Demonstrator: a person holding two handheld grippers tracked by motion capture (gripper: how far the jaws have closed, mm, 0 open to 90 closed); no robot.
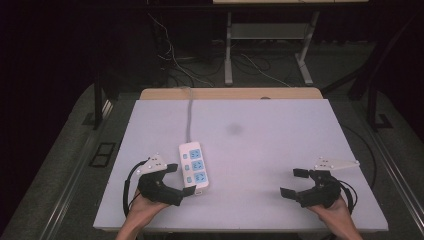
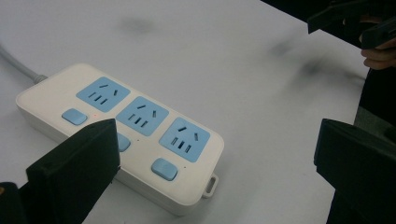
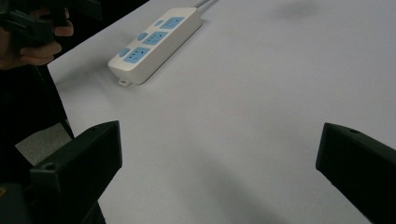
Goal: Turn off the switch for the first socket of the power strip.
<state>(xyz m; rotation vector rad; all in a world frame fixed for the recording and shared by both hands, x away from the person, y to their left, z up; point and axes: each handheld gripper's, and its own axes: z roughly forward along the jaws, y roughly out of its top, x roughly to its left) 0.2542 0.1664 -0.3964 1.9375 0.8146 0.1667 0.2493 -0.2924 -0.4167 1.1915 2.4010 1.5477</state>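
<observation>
A white power strip (image 1: 194,164) with three blue sockets and blue switches lies left of centre on the white table, its grey cord (image 1: 189,116) running to the far edge. My left gripper (image 1: 180,181) stands open at the strip's near left corner, one jaw close to its near end. In the left gripper view the strip (image 2: 116,126) lies just beyond the wide-apart jaws. My right gripper (image 1: 295,182) is open near the front right of the table, nothing between its jaws. The strip (image 3: 156,39) lies far off in the right gripper view.
The white table top (image 1: 270,150) has a faint dark smudge (image 1: 234,129) near its middle. A wooden board edge (image 1: 230,93) shows behind it. Beyond are desk legs (image 1: 228,50) and loose cables (image 1: 175,60) on the dark floor.
</observation>
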